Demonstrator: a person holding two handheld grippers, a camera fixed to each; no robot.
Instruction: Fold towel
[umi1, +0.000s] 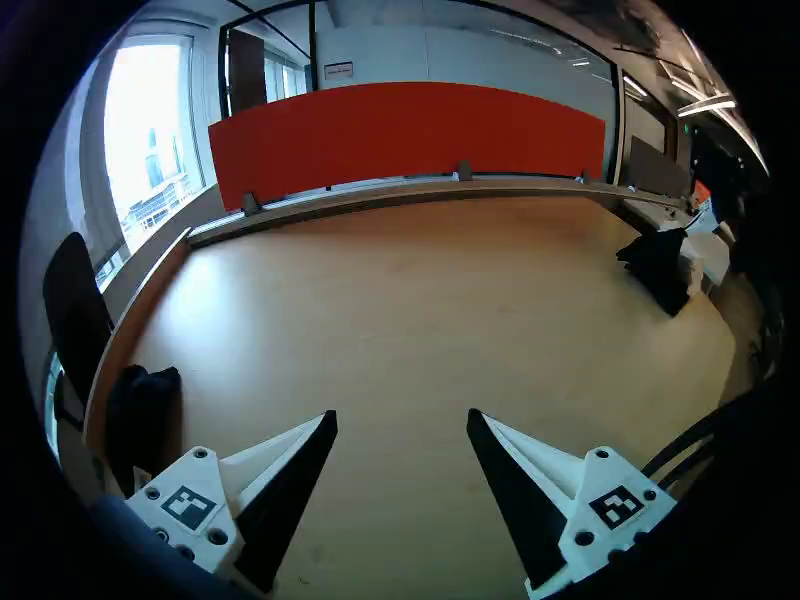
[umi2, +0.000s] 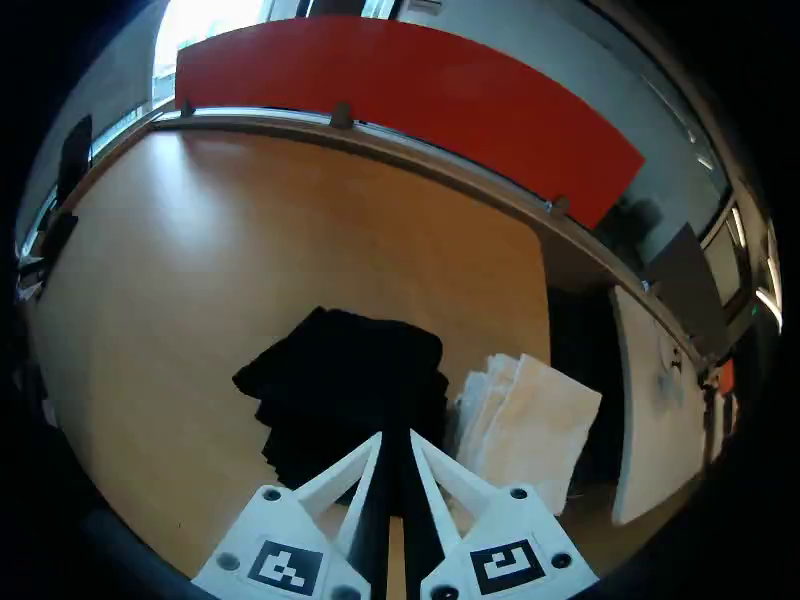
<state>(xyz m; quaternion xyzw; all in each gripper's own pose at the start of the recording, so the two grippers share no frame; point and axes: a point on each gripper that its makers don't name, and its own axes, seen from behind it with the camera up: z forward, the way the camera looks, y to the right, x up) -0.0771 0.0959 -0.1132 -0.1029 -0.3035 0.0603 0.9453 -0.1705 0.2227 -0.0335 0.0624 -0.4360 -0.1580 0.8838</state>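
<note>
Two piles are showing in your right gripper view. What are they looking like?

I'm looking at black towels (umi2: 340, 385), a rumpled, loosely layered heap with uneven edges. White towels (umi2: 535, 420) are lying just beside them on the right, folded flatter, with their edges fanning out. Both are resting on the wooden table (umi2: 250, 250), toward its right end.

And where is your right gripper sitting against them?

My right gripper (umi2: 396, 450) is pointing straight at the near edge of the black towels, its tips overlapping the cloth. The fingers are drawn almost together, leaving just a sliver between them. Whether they're pinching any fabric, I can't tell.

What is the other hand doing?

My left gripper (umi1: 400, 430) is hanging spread wide over bare wood, gripping nothing. From there the black towels (umi1: 655, 265) are lying well apart from it, far off to the right, with a bit of white just beside them. A red partition (umi1: 400, 135) is running along the table's far side.
</note>
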